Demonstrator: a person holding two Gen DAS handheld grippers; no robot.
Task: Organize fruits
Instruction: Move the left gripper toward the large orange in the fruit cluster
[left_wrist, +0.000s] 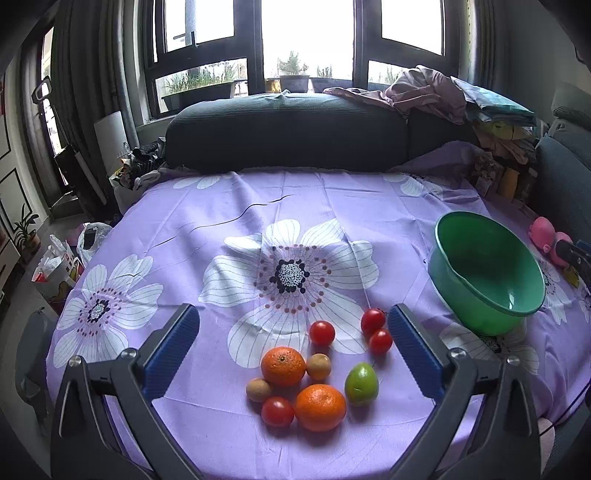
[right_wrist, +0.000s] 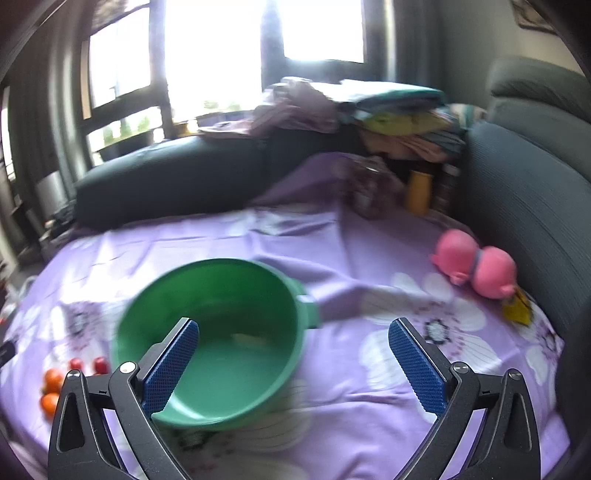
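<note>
In the left wrist view a cluster of fruit lies on the purple flowered cloth: two oranges, several red tomatoes, two small brown fruits and a green fruit. My left gripper is open and empty, hovering over the cluster. An empty green bowl stands to the right. In the blurred right wrist view my right gripper is open and empty just above the bowl's near right side; the fruit shows at far left.
A pink toy lies on the cloth at the right, next to a grey sofa arm. Sofa cushions and piled clothes line the back. Jars and a yellow bottle stand at the back right.
</note>
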